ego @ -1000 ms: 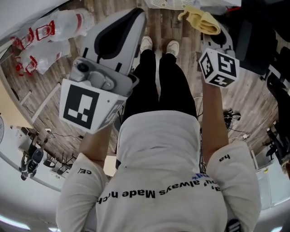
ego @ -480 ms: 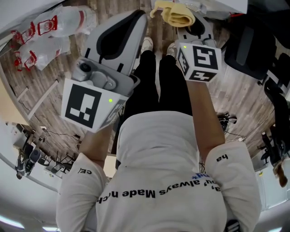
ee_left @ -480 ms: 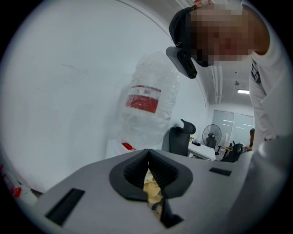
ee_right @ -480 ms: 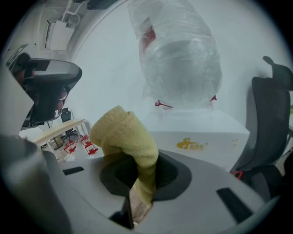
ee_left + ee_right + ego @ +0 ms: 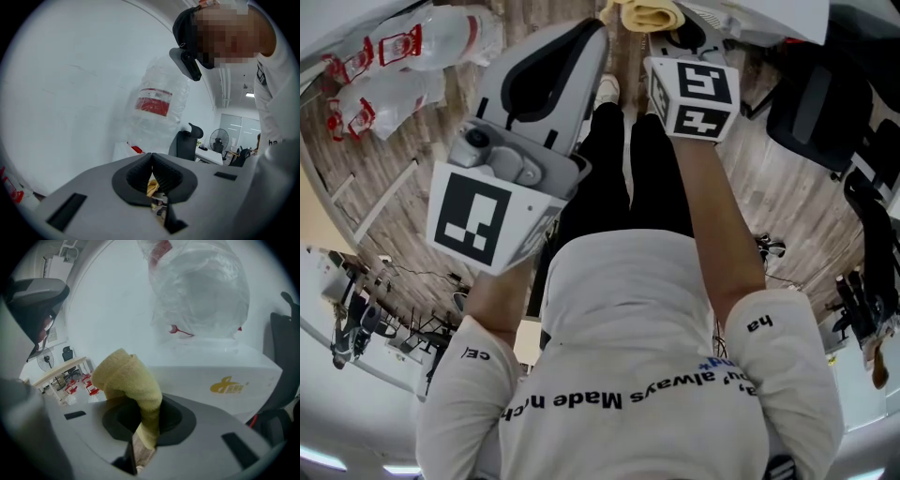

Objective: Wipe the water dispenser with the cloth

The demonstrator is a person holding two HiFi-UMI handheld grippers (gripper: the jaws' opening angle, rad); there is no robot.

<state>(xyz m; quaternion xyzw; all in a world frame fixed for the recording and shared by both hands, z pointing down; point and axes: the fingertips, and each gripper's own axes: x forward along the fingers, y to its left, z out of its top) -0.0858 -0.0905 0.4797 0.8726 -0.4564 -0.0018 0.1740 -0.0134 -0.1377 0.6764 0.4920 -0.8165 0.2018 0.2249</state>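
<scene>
My right gripper (image 5: 673,37) is shut on a folded yellow cloth (image 5: 648,13), which sticks up out of its jaws (image 5: 132,380). It is held out ahead of the person, close to the white water dispenser (image 5: 220,376) with a yellow logo and a clear jug (image 5: 201,287) on top. The dispenser's white top edge (image 5: 769,14) shows at the upper right of the head view. My left gripper (image 5: 567,52) hangs to the left, its black pads (image 5: 161,176) closed together on nothing. A jug with a red label (image 5: 157,108) stands beyond it.
Several clear water jugs (image 5: 403,66) with red labels lie on the wooden floor at the upper left. A black office chair (image 5: 811,103) stands at the right. Desks, a fan (image 5: 218,140) and another chair (image 5: 185,140) sit further back.
My right gripper has carried the cloth leftward and further forward, up toward the dispenser's top edge. The left gripper has stayed where it was.
</scene>
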